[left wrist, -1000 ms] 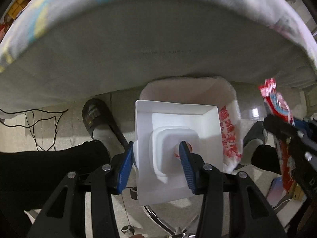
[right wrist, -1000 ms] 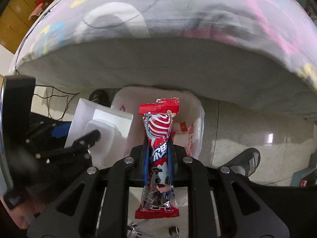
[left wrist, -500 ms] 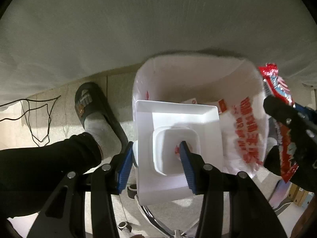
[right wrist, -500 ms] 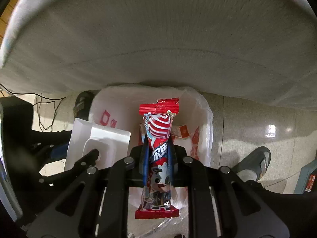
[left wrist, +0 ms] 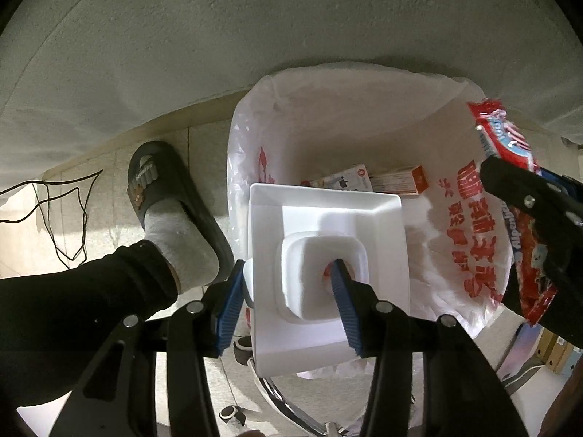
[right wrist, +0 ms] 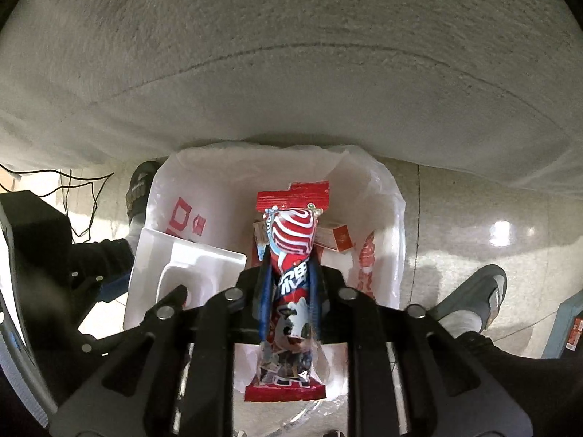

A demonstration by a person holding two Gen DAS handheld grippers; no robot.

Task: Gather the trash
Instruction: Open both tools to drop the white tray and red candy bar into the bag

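White-grey textured cloth [right wrist: 291, 73] fills the far half of both views, hanging over a glossy tiled floor [right wrist: 473, 200]. Below its edge stands a bin lined with a white plastic bag [left wrist: 328, 116]. The bag is printed with large red Chinese characters, which run down its right wall in the left wrist view.

Over the near left part of the bag's mouth hangs a white square foam tray [left wrist: 328, 218] with a raised, rounded-square recess in its middle. The left gripper [left wrist: 288, 306] pinches it: one blue ribbed finger is at the tray's outer left edge and the other reaches inside the recess. These fingers have just been easing apart.

A dark slipper [left wrist: 160, 178] worn over a grey sock rests on the floor left of the bag; its strap lettering is too small to read.

Above the bag's middle is a red, white and blue snack wrapper [right wrist: 293, 247], upright between the fingers of the right gripper [right wrist: 289, 291]. It shows a red-and-white swirl, white Chinese characters and a cartoon animal. Those fingers have just been spreading, and I cannot tell whether the pads press on the wrapper.

Small white-and-orange cartons [left wrist: 397, 182] lie at the bag's bottom, their print illegible.
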